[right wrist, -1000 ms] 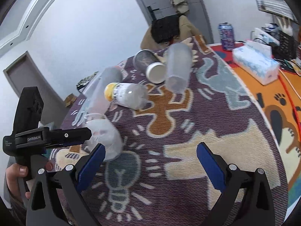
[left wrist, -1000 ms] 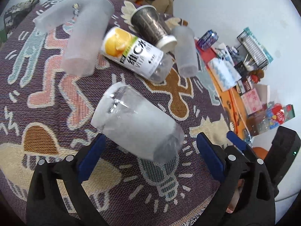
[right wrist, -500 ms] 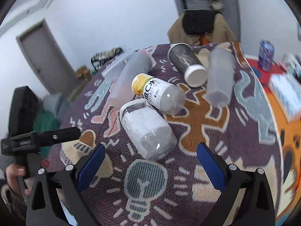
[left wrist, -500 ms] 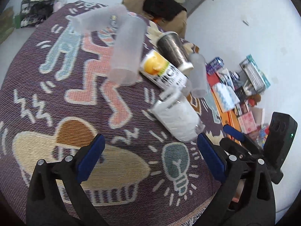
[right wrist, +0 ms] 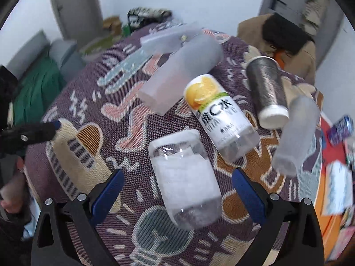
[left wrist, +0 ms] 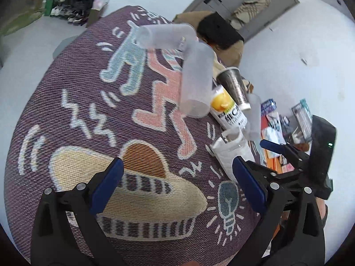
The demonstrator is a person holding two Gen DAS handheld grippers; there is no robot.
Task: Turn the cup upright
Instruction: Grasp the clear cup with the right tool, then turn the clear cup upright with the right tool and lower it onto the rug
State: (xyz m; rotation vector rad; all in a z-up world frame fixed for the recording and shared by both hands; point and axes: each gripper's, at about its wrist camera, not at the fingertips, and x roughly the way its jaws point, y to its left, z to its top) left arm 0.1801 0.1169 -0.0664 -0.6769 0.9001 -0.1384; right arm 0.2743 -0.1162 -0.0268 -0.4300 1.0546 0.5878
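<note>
Patterned tablecloth (right wrist: 255,210); "VITA"-labelled bottle (right wrist: 219,119) w/ lemon pic

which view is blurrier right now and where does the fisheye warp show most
Right wrist view: motion smear at the right edge softens the white tissue box and frosted plastic tumbler. Left wrist view: sharper, but the patterned purple tablecloth bulges like a dome.

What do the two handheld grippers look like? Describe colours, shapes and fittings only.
The left gripper and right gripper look alike: matte black angular linkage arms, silver round pivot bolts and flat blue finger pads. In the left wrist view, the right gripper's black block housing shows a small green light.
</note>
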